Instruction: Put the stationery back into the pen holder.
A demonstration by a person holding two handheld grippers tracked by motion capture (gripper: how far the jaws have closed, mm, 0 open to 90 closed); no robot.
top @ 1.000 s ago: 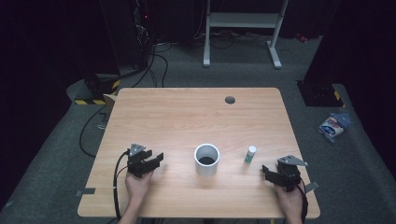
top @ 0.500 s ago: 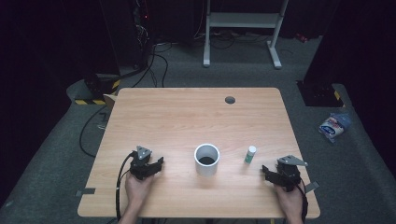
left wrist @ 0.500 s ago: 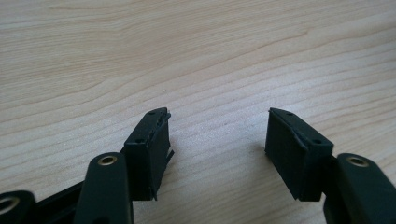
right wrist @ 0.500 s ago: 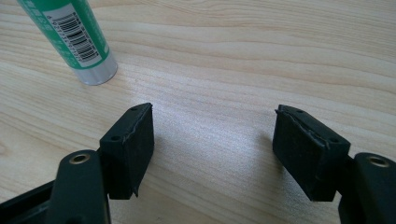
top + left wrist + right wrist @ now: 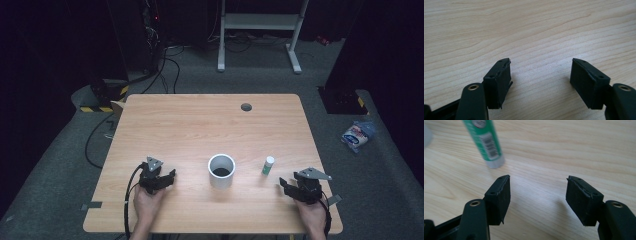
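Note:
A white cup [image 5: 221, 170] stands upright on the wooden table [image 5: 200, 125], near its front middle. Right of it stands a small green glue stick [image 5: 268, 165] with a white cap. My left gripper [image 5: 167, 178] rests on the table left of the cup. It is open, its jaws have just been opening, and only bare wood [image 5: 540, 66] lies between them. My right gripper [image 5: 284, 185] sits near the front right corner. It is open, its jaws have just been closing, and nothing is between them. The glue stick [image 5: 485, 142] stands beyond the right gripper's [image 5: 537, 182] left jaw.
A dark round cable hole [image 5: 246, 106] sits near the table's far edge. A cable loops from the left gripper over the front edge. On the floor lie a blue-and-white bag [image 5: 356, 136] to the right and cables at the back left.
The left hand has shifted slightly toward the front edge. The right hand has stayed in place. Nothing was taken hold of or let go.

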